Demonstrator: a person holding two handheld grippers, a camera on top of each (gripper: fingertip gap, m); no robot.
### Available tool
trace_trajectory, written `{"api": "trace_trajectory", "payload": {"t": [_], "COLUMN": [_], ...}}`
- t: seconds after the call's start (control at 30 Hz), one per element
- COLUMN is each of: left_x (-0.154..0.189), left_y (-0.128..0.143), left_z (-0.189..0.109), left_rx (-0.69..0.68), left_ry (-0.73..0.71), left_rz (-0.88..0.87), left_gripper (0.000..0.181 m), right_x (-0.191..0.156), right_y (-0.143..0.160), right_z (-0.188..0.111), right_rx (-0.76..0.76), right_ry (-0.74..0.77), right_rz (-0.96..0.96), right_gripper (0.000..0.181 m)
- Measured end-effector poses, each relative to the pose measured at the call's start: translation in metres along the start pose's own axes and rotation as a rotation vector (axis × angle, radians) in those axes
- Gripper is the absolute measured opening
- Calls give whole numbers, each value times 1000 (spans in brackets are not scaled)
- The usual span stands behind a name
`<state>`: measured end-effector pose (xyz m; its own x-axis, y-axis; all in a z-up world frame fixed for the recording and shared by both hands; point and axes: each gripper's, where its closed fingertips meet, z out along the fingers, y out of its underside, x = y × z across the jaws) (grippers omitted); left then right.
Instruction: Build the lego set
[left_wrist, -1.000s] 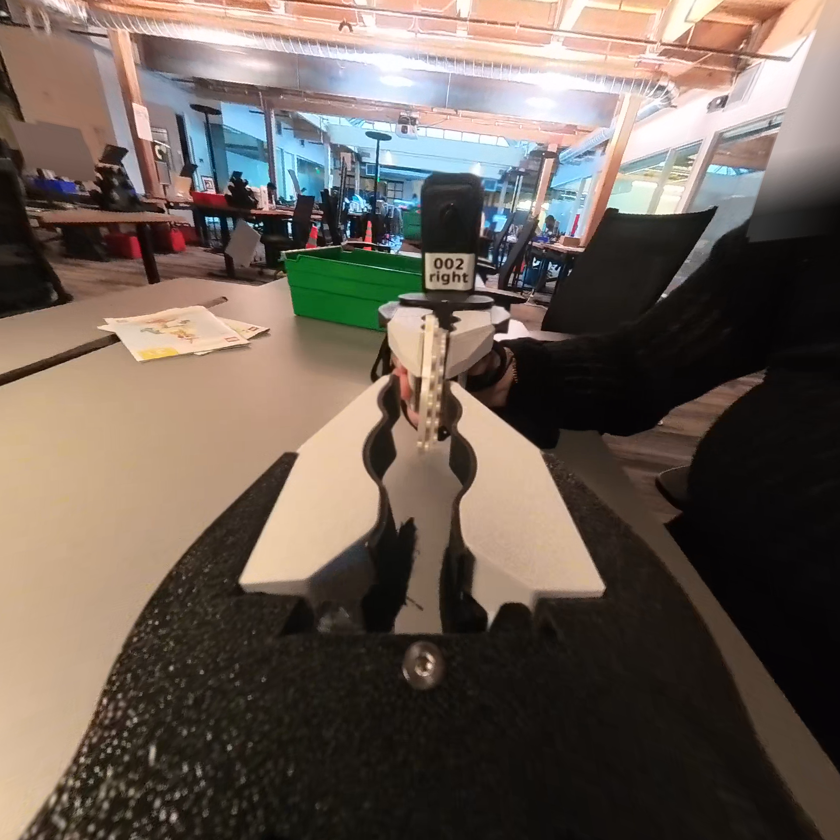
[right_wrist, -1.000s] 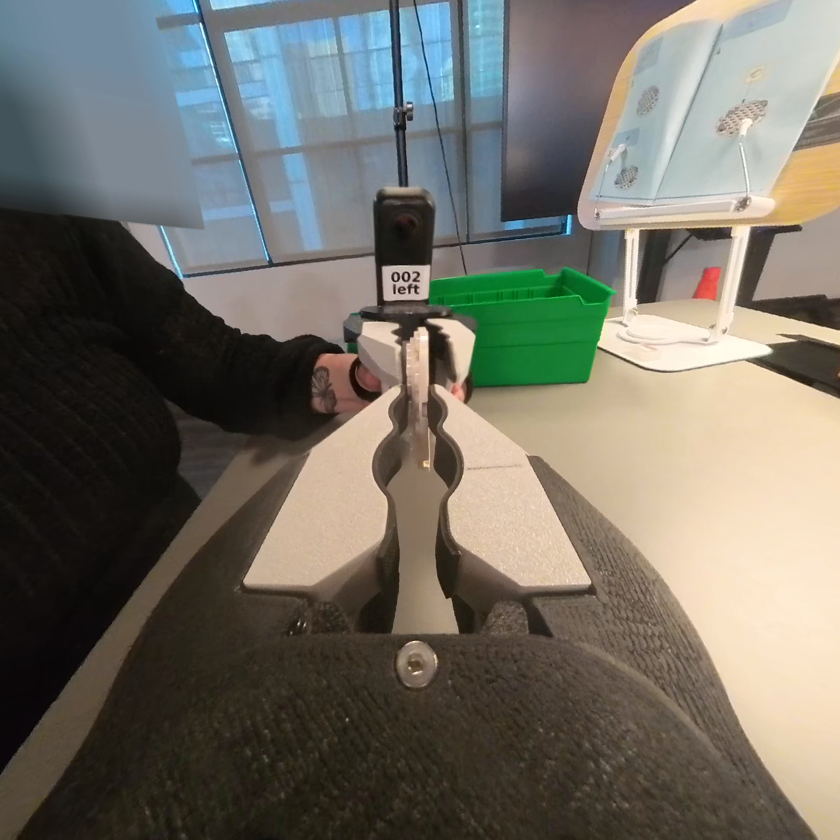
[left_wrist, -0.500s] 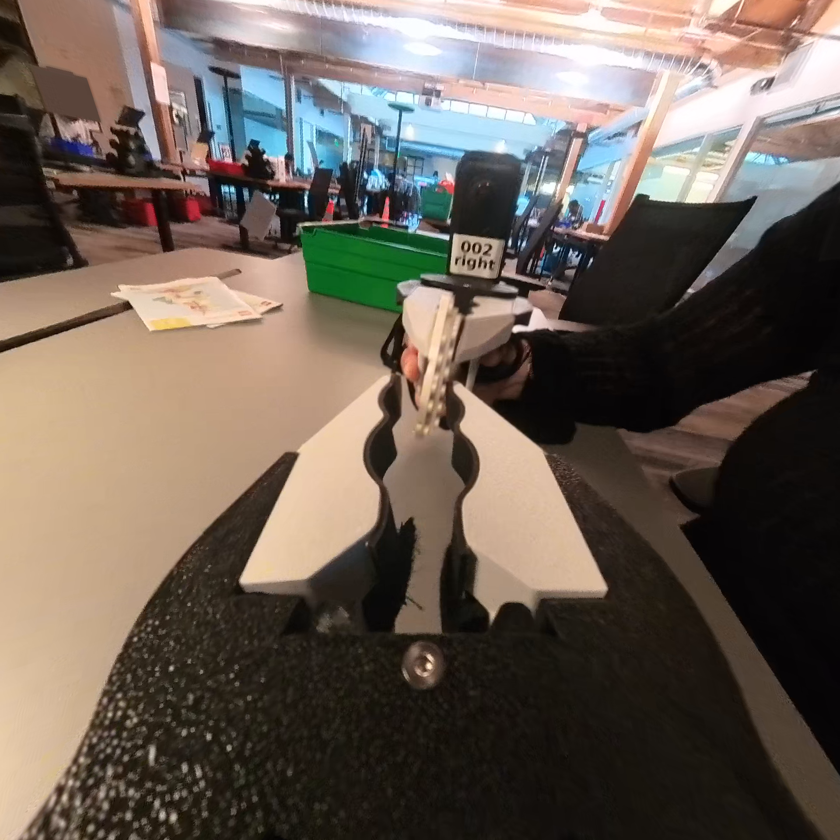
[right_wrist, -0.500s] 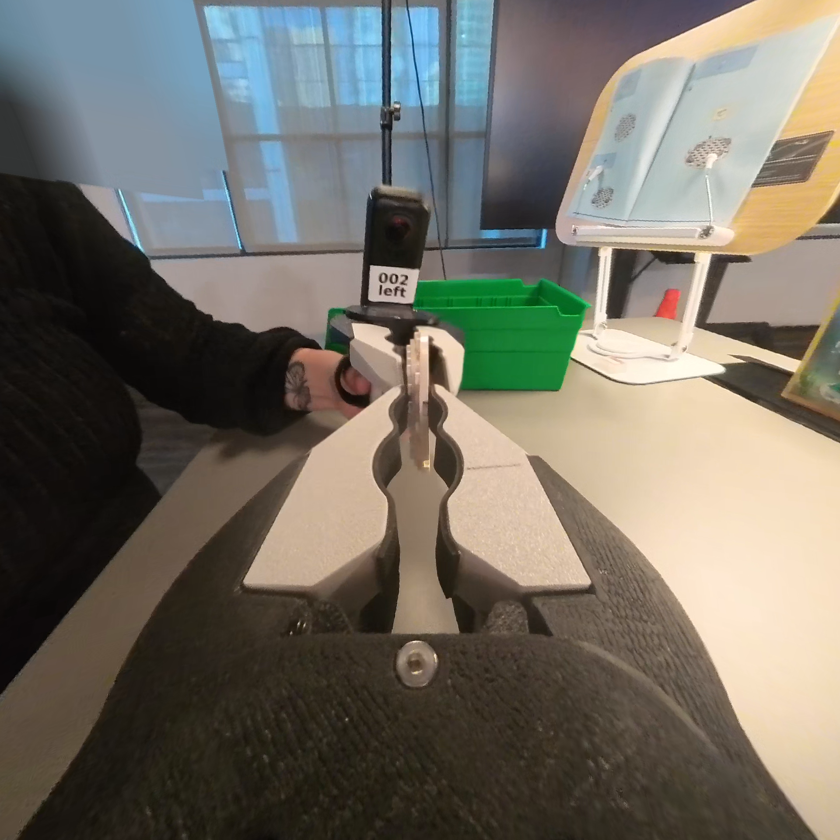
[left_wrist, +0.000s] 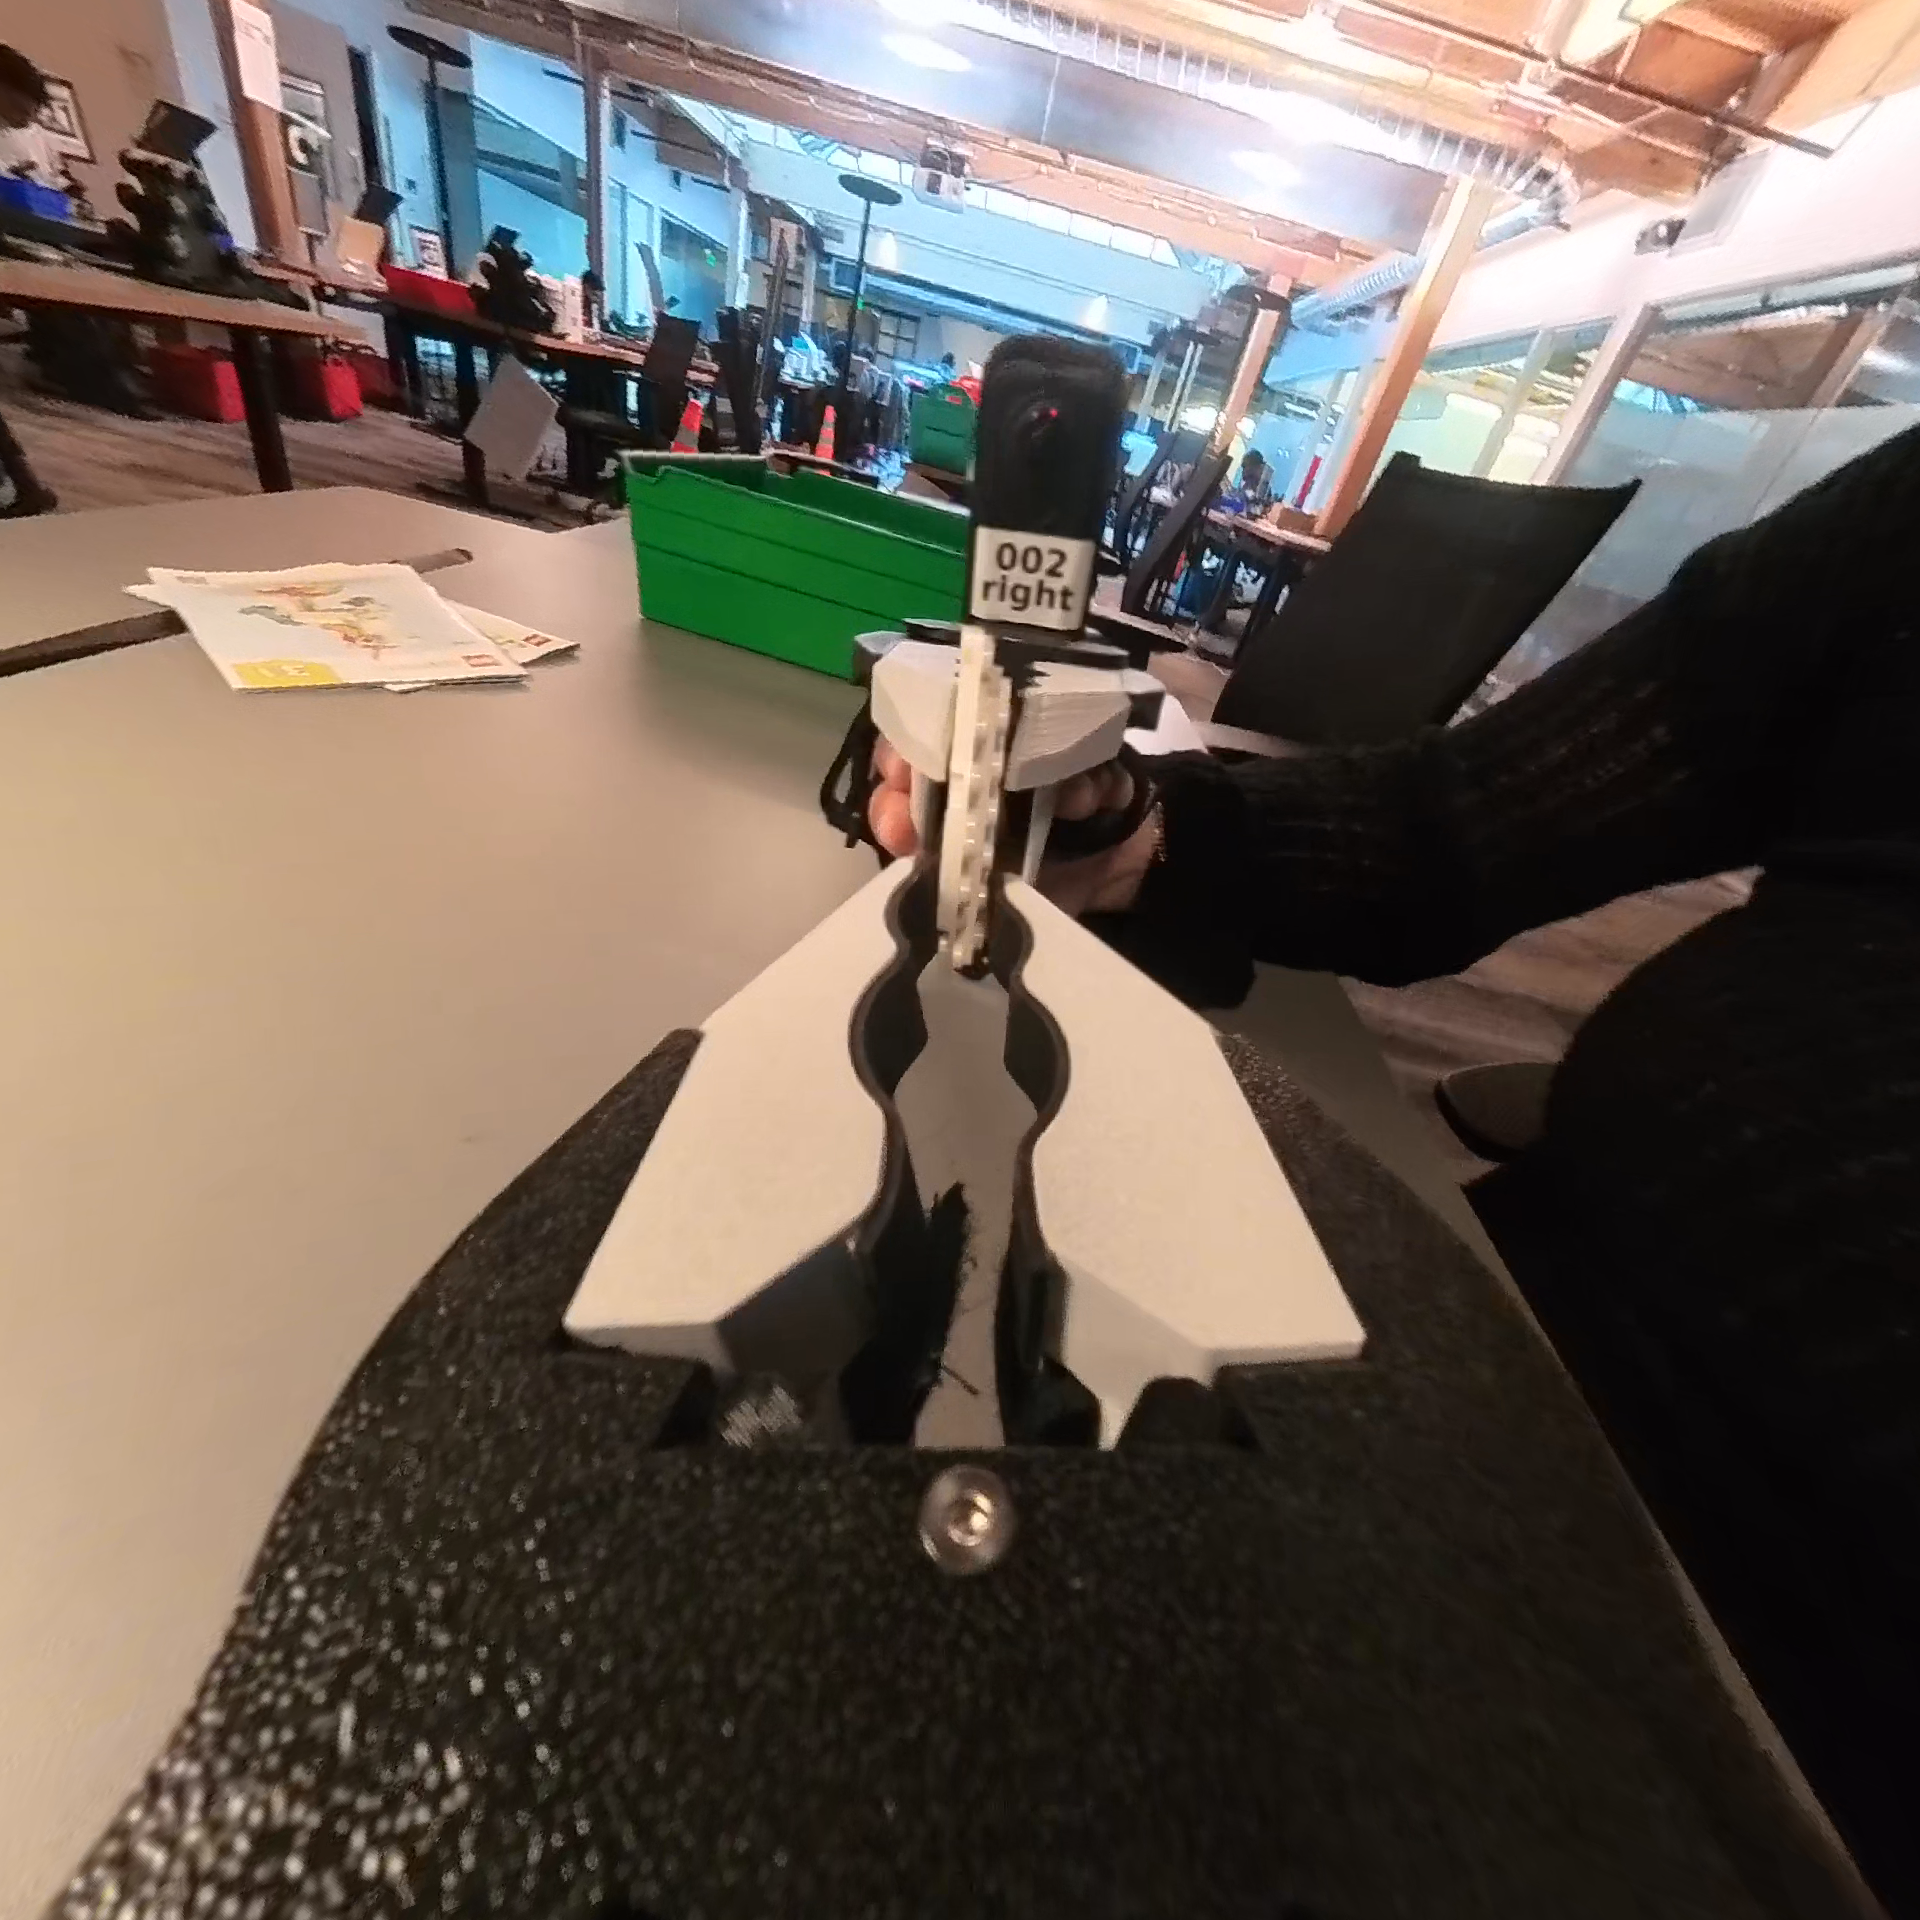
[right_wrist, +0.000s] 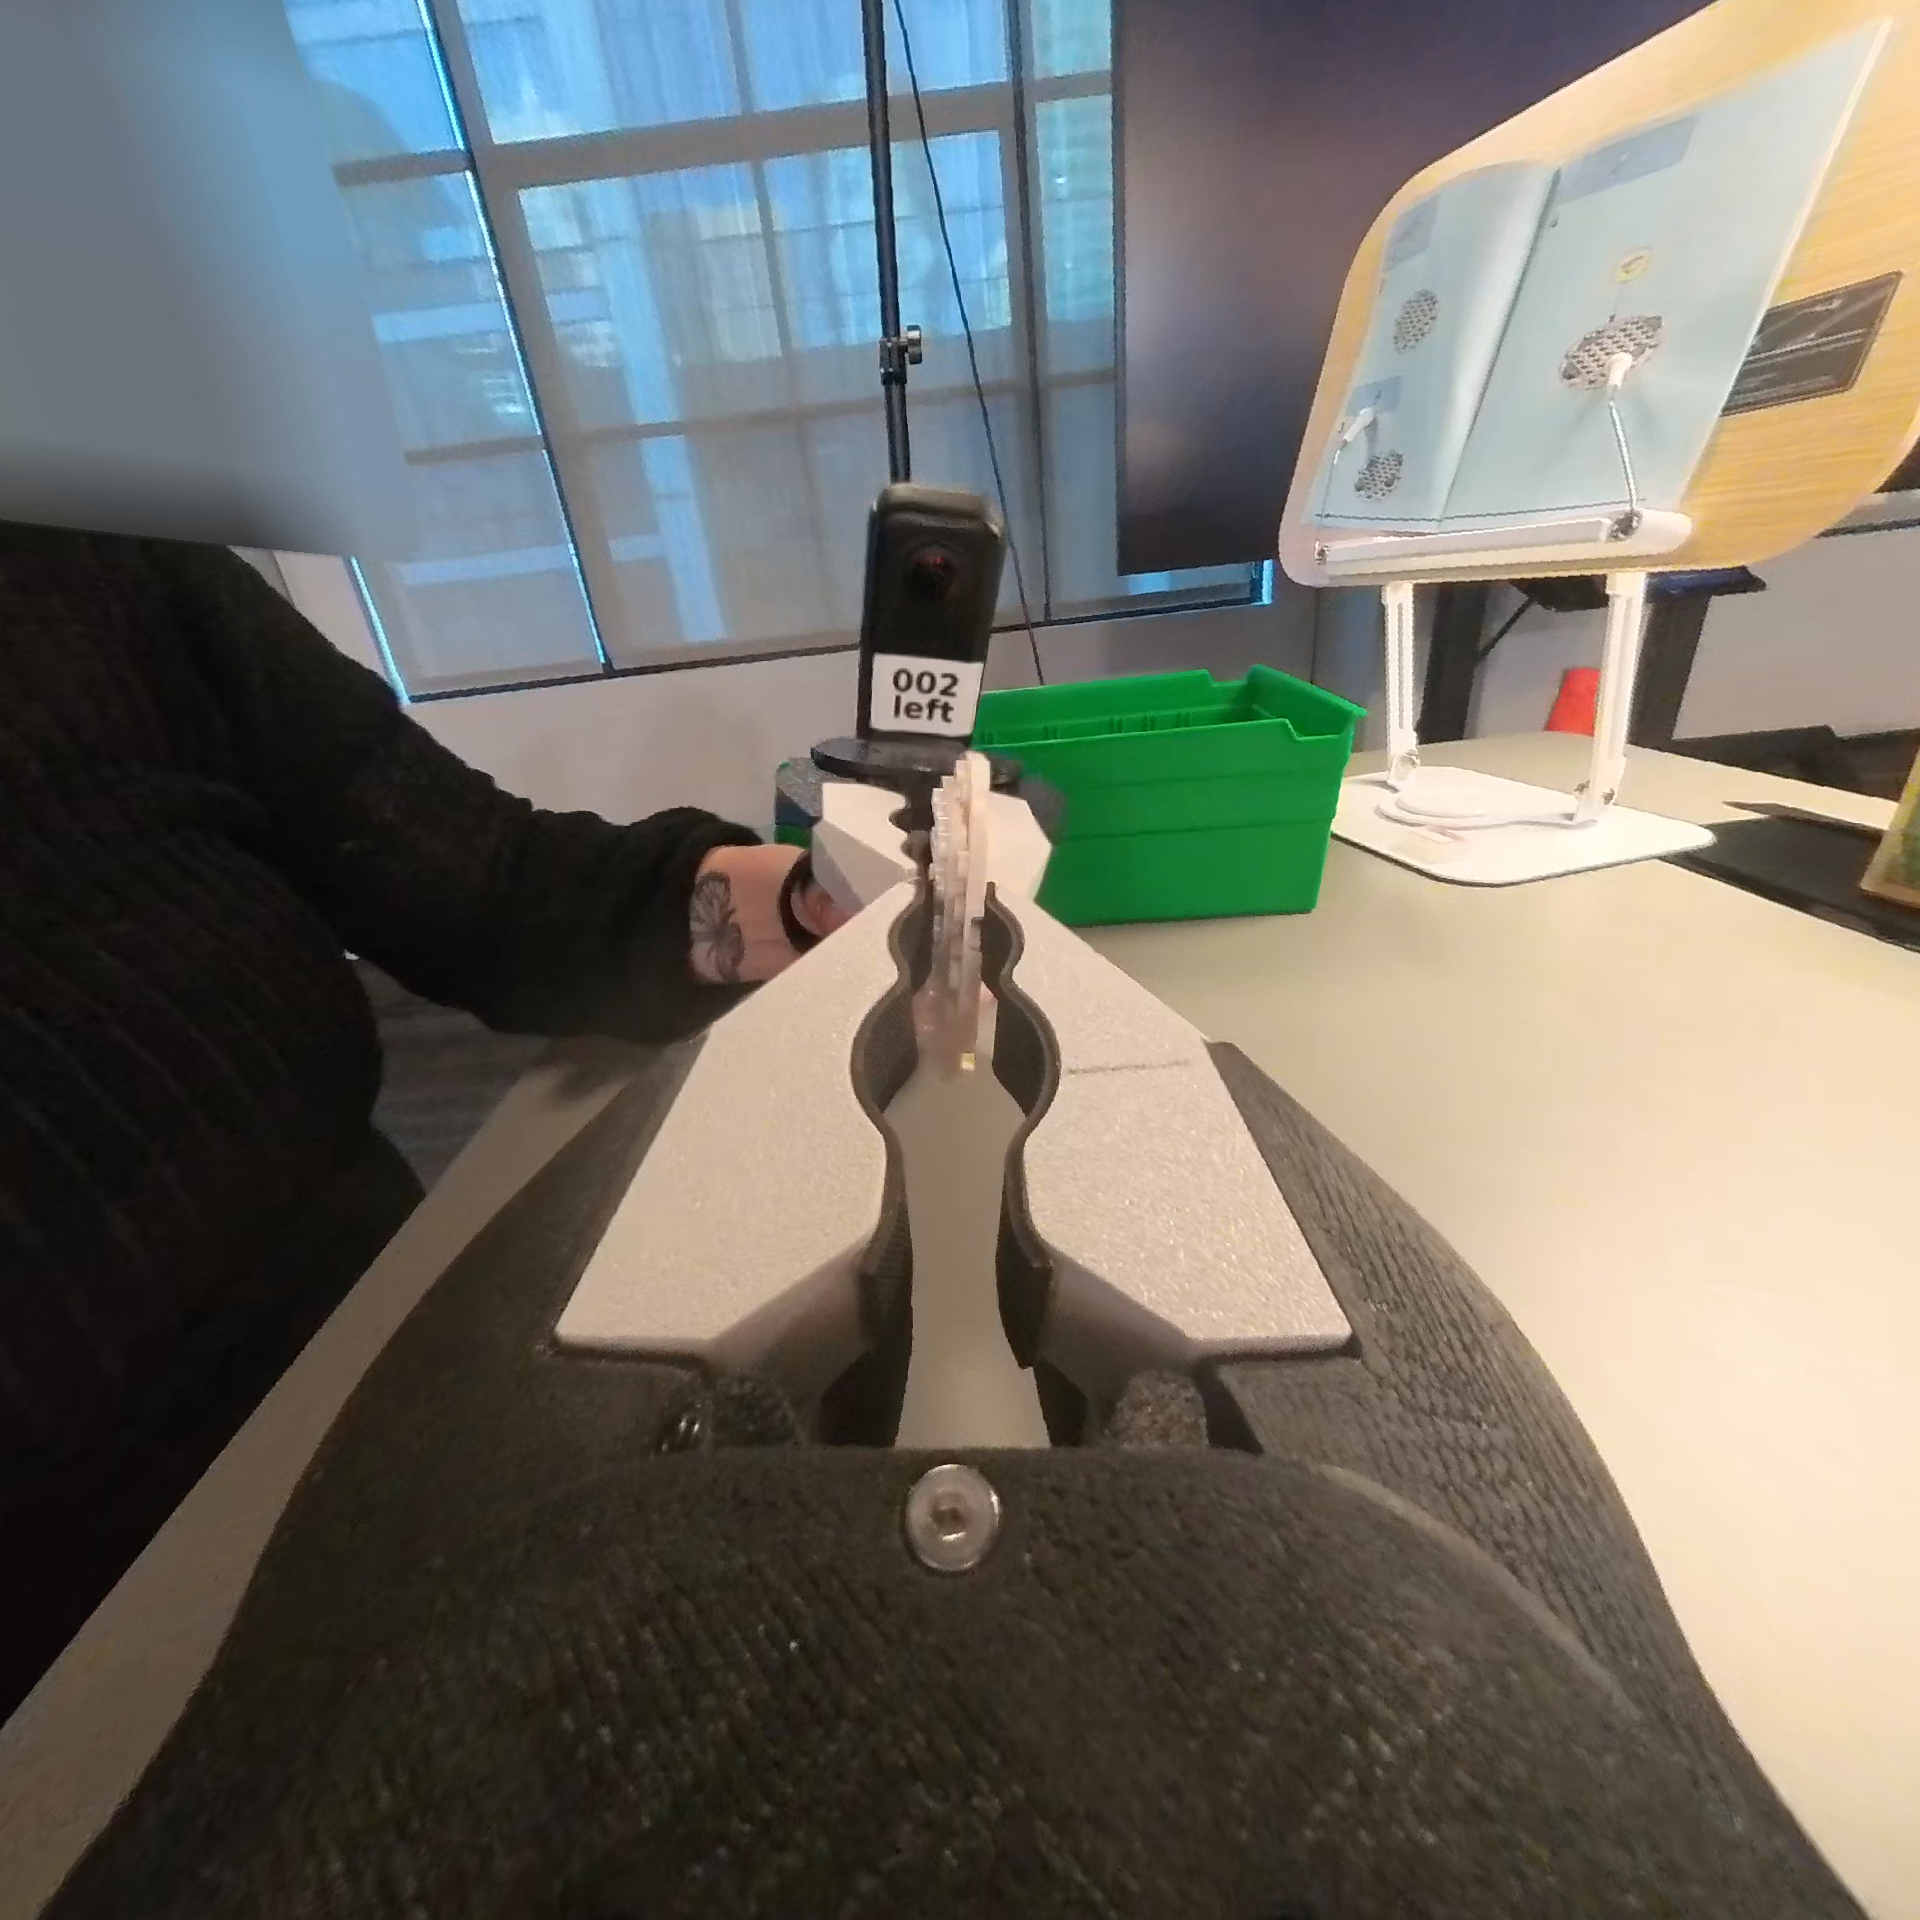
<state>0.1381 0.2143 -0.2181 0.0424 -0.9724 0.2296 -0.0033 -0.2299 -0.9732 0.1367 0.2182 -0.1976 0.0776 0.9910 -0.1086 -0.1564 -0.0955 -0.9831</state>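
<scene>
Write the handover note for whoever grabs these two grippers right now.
Left gripper: fingers closed on the lower end of a flat white studded lego plate, held on edge above the grey table.
Right gripper: closed on the same plate from the opposite side; both face each other tip to tip.
Parts: the green plastic bin sits behind the grippers; its contents are not visible. Printed instruction sheets lie flat on the table; an open booklet rests on the wooden stand.
Done: one plate assembly is in hand; how complete it is cannot be told.
Left: the rest of the build.
</scene>
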Motion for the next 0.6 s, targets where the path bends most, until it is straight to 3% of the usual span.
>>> {"api": "trace_trajectory", "payload": {"t": [0.13, 0.23, 0.47, 0.53, 0.6], "left_x": [-10, -3, 0, -5, -15], "left_y": [11, 10, 6, 5, 3], "left_z": [4, 6, 4, 4, 2], "left_rx": [-46, -33, -49, -30, -21], "left_ry": [-37, -5, 5, -37, -107], "left_rz": [-60, -41, 24, 26, 38], "left_gripper": [23, 8, 6, 7, 21], "right_x": [2, 2, 3, 7, 15], "right_y": [-1, -1, -5, -5, -2], "right_z": [0, 0, 0, 1, 1], "right_rx": [11, 13, 35, 23, 8], "right_ry": [4, 6, -2, 9, 16], "right_rz": [27, 28, 83, 145, 308], "right_gripper": [6, 6, 6, 6, 6]}}
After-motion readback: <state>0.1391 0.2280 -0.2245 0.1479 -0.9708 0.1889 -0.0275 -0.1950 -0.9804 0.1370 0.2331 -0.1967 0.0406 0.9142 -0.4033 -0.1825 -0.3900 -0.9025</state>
